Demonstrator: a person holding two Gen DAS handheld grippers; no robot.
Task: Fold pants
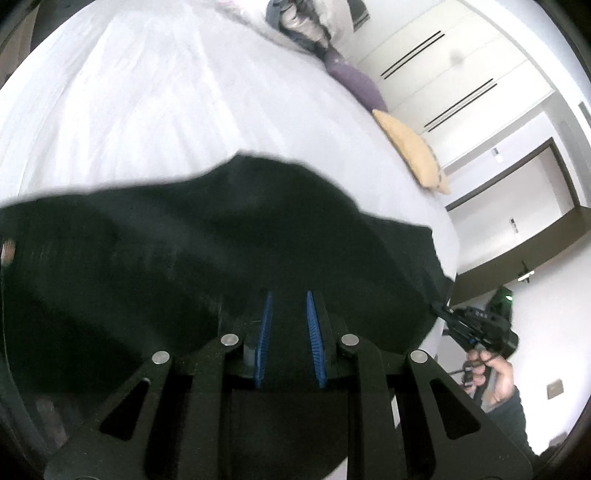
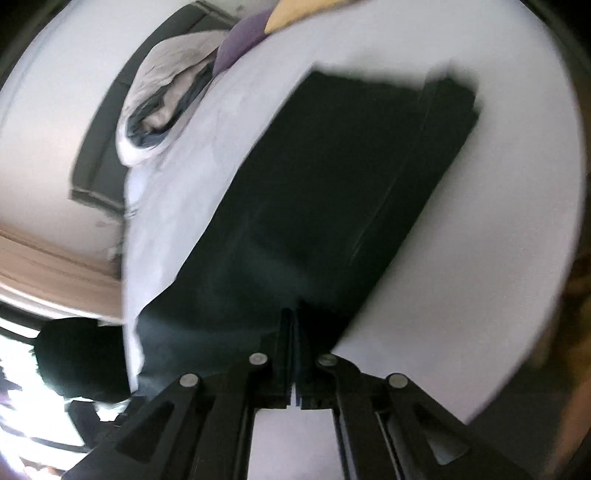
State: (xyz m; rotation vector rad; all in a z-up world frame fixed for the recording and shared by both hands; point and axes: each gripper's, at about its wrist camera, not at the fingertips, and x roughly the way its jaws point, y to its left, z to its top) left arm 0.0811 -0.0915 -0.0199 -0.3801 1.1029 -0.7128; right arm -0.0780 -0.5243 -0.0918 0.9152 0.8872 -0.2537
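Note:
Black pants (image 1: 207, 240) lie on a white bed (image 1: 147, 103) and fill the lower half of the left wrist view. My left gripper (image 1: 290, 295) is over the pants with its blue pads (image 1: 266, 332) apart; no cloth shows between them. My right gripper (image 1: 441, 310) shows at the right in that view, pinching a corner of the pants at the bed's edge. In the right wrist view the pants (image 2: 332, 192) stretch away across the bed (image 2: 498, 258), and my right gripper (image 2: 295, 314) is shut on their near edge.
A yellow pillow (image 1: 413, 151), a purple pillow (image 1: 354, 81) and a bundle of grey and white bedding (image 1: 303, 22) lie along the far side of the bed. White wardrobe doors (image 1: 461, 66) stand beyond. The bedding (image 2: 166, 96) also shows in the right wrist view.

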